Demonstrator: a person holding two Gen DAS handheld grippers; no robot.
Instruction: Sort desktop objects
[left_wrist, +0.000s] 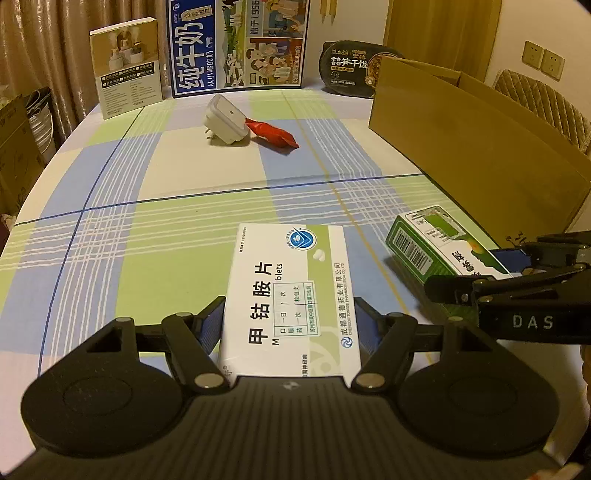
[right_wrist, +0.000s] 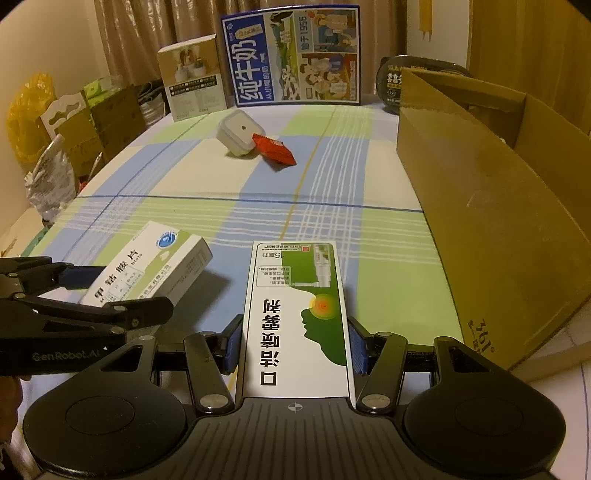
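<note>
While your left gripper (left_wrist: 290, 325) clamps the white tablet box (left_wrist: 291, 295) between its blue pads, your right gripper (right_wrist: 293, 345) is closed the same way on the long green-and-white spray box (right_wrist: 299, 314). Both boxes look lifted off the checked tablecloth (left_wrist: 184, 236), side by side and near each other, each casting a shadow below.

Just to your right stands the open cardboard box (right_wrist: 498, 236), which I take to be the bin; its inside is mostly hidden, so you cannot tell what already sits there.

Farther out, well apart from you, a white plug (left_wrist: 227, 120) and a red packet (left_wrist: 271, 134) lie touching on the cloth, untouched as yet. By my reading you are roughly midway: two items in hand to drop, two left to fetch.
</note>
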